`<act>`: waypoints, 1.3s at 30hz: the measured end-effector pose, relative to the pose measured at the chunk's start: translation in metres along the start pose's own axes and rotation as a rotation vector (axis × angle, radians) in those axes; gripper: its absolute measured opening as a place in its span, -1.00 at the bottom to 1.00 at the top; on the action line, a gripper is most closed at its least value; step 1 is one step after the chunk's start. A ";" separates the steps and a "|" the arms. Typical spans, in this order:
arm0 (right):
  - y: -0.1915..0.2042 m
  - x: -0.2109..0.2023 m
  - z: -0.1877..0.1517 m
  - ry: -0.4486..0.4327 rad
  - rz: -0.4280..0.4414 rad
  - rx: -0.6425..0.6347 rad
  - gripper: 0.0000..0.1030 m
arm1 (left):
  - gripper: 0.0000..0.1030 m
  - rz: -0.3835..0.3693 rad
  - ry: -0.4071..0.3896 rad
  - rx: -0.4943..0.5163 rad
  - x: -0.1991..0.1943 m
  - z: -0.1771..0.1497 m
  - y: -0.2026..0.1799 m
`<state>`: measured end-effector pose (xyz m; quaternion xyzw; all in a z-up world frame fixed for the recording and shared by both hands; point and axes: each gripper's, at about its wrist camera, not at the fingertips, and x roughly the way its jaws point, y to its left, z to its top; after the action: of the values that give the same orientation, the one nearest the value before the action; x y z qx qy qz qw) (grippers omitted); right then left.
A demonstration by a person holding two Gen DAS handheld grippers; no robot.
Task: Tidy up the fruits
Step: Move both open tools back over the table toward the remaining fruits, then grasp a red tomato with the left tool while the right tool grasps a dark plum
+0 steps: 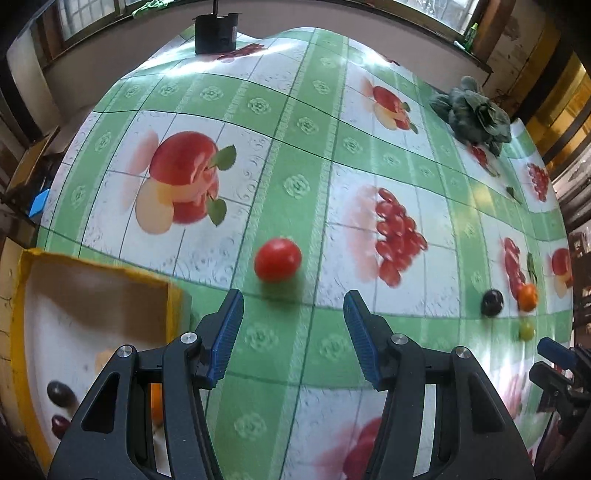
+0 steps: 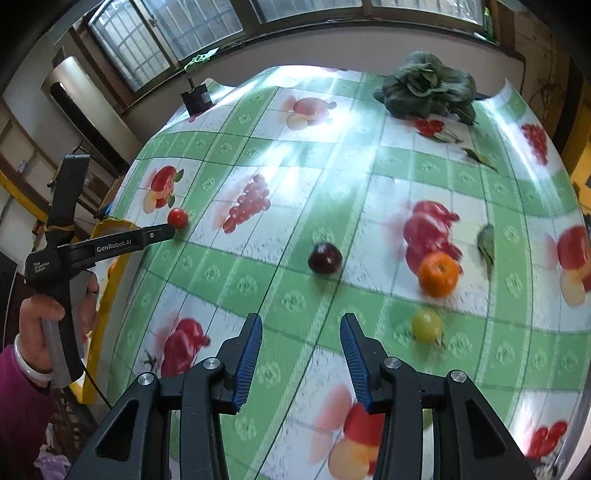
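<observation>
A red tomato (image 1: 277, 259) lies on the fruit-print tablecloth just ahead of my open, empty left gripper (image 1: 293, 301); it also shows in the right wrist view (image 2: 177, 217). A yellow-rimmed box (image 1: 26, 295) at my left holds dark plums (image 1: 61, 393) and an orange fruit. My right gripper (image 2: 301, 325) is open and empty, short of a dark plum (image 2: 325, 258). An orange (image 2: 438, 274) and a small green fruit (image 2: 426, 325) lie to its right. These three also show far right in the left wrist view, led by the plum (image 1: 492, 302).
A dark leafy vegetable (image 2: 428, 85) lies at the far right of the table (image 2: 295, 177). A black box (image 1: 215, 32) stands at the far edge. A loose green leaf (image 2: 487, 243) lies right of the orange. The left gripper's body (image 2: 99, 247) and hand show at left.
</observation>
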<state>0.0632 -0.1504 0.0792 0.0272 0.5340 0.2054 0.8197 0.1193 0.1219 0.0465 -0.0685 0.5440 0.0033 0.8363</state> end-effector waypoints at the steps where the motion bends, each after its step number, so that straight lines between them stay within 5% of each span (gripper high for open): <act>1: 0.000 0.005 0.004 0.000 -0.002 -0.003 -0.17 | 0.10 0.001 0.001 0.001 0.002 0.002 0.001; 33: -0.015 0.070 0.038 0.055 -0.038 -0.017 -0.17 | 0.10 0.041 0.001 0.056 0.029 0.016 -0.004; 35: -0.017 0.074 0.037 0.067 -0.047 -0.012 -0.40 | 0.00 0.043 -0.002 0.067 0.031 0.015 -0.005; 37: -0.021 0.073 0.037 0.047 -0.026 0.013 -0.45 | -0.42 0.046 0.009 0.078 0.034 0.014 -0.007; 39: -0.022 0.072 0.037 0.042 -0.020 0.021 -0.45 | -0.42 0.042 -0.003 0.081 0.034 0.013 -0.007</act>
<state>0.1275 -0.1381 0.0264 0.0261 0.5536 0.1919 0.8100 0.1453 0.1142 0.0218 -0.0233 0.5436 -0.0011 0.8390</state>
